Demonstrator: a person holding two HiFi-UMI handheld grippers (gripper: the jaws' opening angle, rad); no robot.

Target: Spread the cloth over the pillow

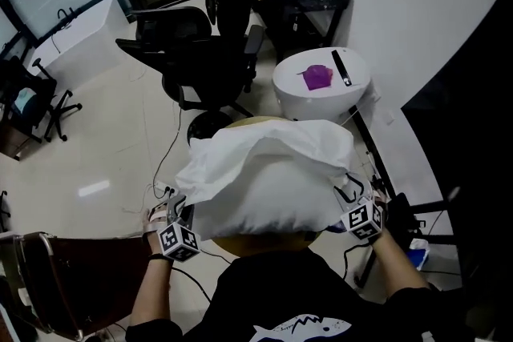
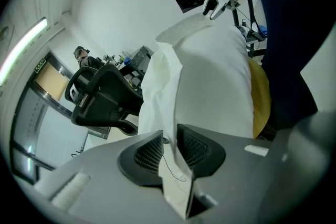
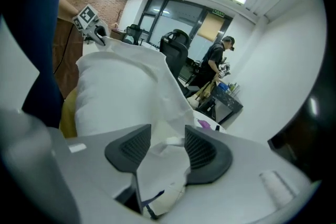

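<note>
One black office chair [image 1: 196, 52] stands beyond the far edge of the round yellowish surface [image 1: 264, 244] in front of me. The pillow [image 1: 272, 212] lies on that surface and hides nearly all of it. Its long axis runs from my left to my right, with one end toward each claw. The white cloth [image 1: 232, 160] lies over the pillow's top, bunched in folds along the far and left edges, and the pillow's near side shows smooth below it. A second, white round surface [image 1: 321, 84] stands further off, past the far right edge. My left claw [image 1: 175, 208] is at the pillow's near left corner, narrow, its pads [image 2: 197, 147] pinching a strip of the cloth's edge. My right claw [image 1: 350, 190] is at the near right corner, wide. A corner of the cloth lies loose between its pads [image 3: 202, 147], which do not press on it. A small purple thing [image 1: 317, 77] and a black bar [image 1: 341, 66] lie on the white surface.
</note>
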